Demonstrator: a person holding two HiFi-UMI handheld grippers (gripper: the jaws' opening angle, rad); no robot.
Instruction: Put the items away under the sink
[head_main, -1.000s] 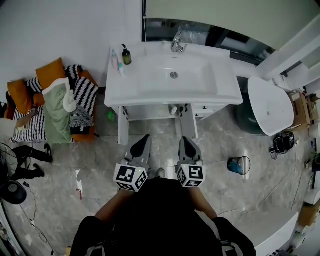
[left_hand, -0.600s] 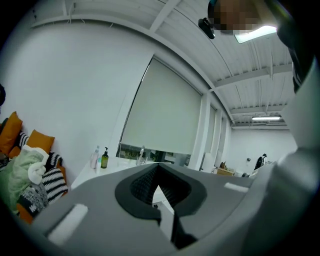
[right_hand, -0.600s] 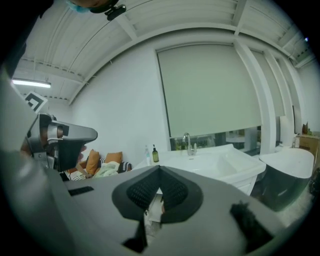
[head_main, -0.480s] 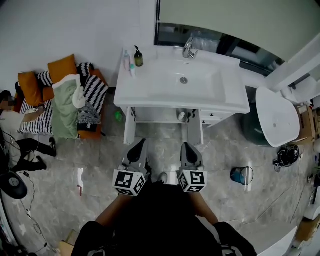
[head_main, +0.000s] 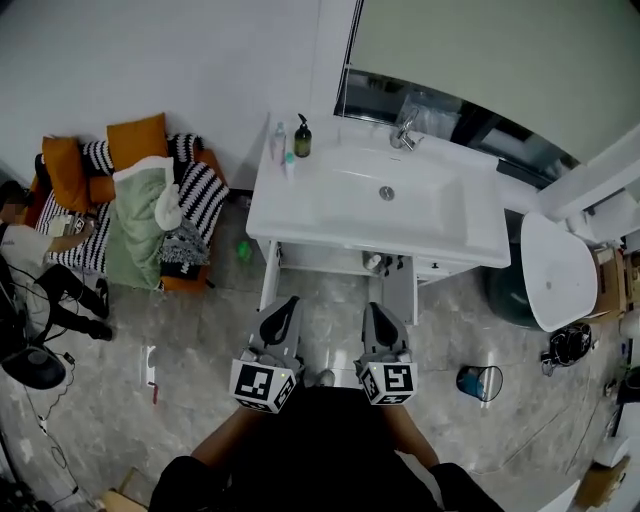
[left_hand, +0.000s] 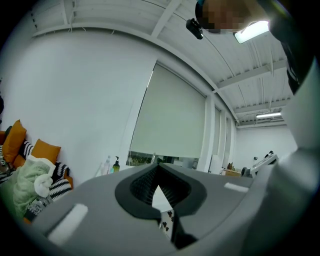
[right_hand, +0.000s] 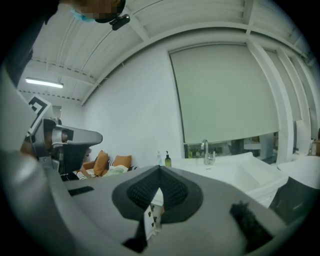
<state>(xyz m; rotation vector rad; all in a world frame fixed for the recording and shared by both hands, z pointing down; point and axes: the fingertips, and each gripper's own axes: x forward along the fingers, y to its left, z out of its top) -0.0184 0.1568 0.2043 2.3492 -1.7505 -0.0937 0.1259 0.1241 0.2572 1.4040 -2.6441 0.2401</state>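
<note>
Sink (head_main: 330, 205) now more to the right in the head view, and a bit farther off, than a second ago. Left gripper (head_main: 286, 303) and right gripper (head_main: 374, 310) still low in front of the sink, side by side. Fingers (left_hand: 142, 189) of both pressed together, holding nothing. So, by the look of it, nothing picked up yet and the job barely begun.

Standing at the back left corner of the sink: a dark bottle (head_main: 302, 137) and some small bottles (head_main: 281, 140).

Under the sink: cupboard doors (head_main: 268, 280) that look swung open, and a small white thing (head_main: 373, 262) inside.

On the floor left of the sink: a green thing (head_main: 243, 250), then a pile of cushions and clothes (head_main: 150, 210). Right of the sink: a toilet (head_main: 555, 270) and a bin (head_main: 478, 383).

Nothing in the way between the grippers and the sink. Only the open doors to mind when reaching in.
</note>
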